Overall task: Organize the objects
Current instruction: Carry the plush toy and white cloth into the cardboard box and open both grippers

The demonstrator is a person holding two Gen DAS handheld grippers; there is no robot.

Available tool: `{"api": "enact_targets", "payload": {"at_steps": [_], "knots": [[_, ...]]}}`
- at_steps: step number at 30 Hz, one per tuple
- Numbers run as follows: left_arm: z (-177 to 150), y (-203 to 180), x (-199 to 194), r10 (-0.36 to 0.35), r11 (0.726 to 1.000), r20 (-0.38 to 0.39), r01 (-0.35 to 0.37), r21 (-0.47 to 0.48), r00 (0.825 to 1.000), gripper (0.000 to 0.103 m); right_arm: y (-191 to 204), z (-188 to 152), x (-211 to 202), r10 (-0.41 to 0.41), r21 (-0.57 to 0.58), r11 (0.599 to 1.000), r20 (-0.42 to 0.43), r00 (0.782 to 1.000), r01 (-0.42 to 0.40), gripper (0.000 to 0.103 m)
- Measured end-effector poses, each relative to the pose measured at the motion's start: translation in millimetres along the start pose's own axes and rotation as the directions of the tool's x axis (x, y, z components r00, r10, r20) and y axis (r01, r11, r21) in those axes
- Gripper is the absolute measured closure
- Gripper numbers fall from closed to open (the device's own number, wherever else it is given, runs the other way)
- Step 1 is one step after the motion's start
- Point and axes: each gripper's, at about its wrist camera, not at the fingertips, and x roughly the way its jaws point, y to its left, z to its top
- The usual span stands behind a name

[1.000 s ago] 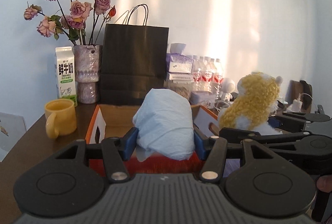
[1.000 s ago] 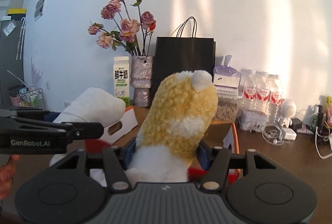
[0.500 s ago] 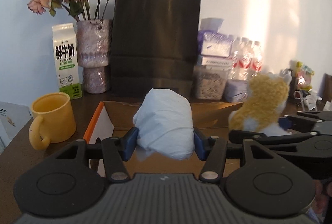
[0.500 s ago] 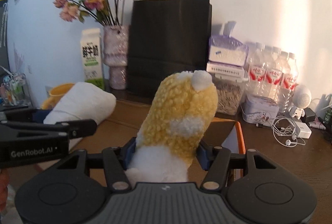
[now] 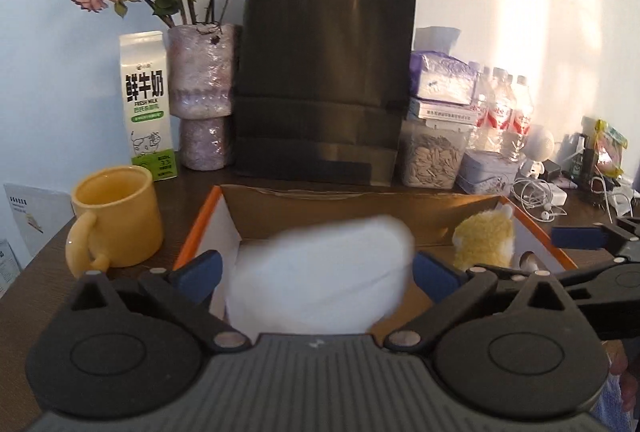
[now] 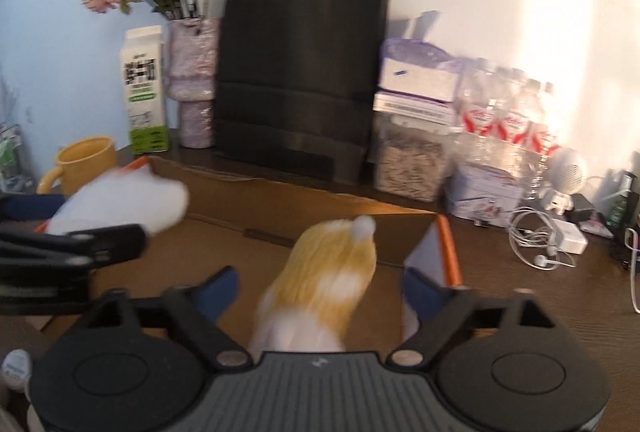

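left wrist view: the left gripper (image 5: 316, 268) has its jaws opening, pads clear of the white bundle (image 5: 320, 272) that sits blurred between them, over the left half of the box (image 5: 400, 200). right wrist view: the right gripper (image 6: 320, 286) is opening too, and the yellow plush (image 6: 332, 272) between its fingers (image 6: 218, 286) is loose, blurred, over the right half of the box by the orange right wall.

both things look light and soft; they should squash under a pinch and land without harm. best hold is across the middle, where they are fullest.

the box is open on top with low walls and room inside. the far wall stands just before the black bag (image 5: 324, 72). the mug (image 5: 116, 216) is close on the left, and cables (image 6: 536, 244) lie to the right. the two grippers are near each other, so draw back straight.
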Motion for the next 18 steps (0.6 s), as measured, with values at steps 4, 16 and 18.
{"api": "enact_targets", "payload": {"at_steps": [4, 16, 18], "knots": [[1.5, 0.9, -3.0, 0.01, 1.0, 0.0, -0.01, 0.004, 1.0, 0.0, -4.7, -1.3, -2.2, 0.015, 0.021, 1.0, -0.001, 1.0, -0.015, 0.0], [2.7, -0.9, -30.5, 0.004, 1.0, 0.023, -0.005, 0.012, 1.0, 0.0, 0.7, -3.8, -28.1, 0.019, 0.007, 1.0, 0.025, 1.0, -0.019, 0.0], [3.2, -1.2, -38.1, 0.0, 1.0, 0.03, -0.001, 0.012, 1.0, 0.0, 1.7, -4.4, -36.3, 0.016, 0.003, 1.0, 0.035, 0.999, -0.017, 0.0]]}}
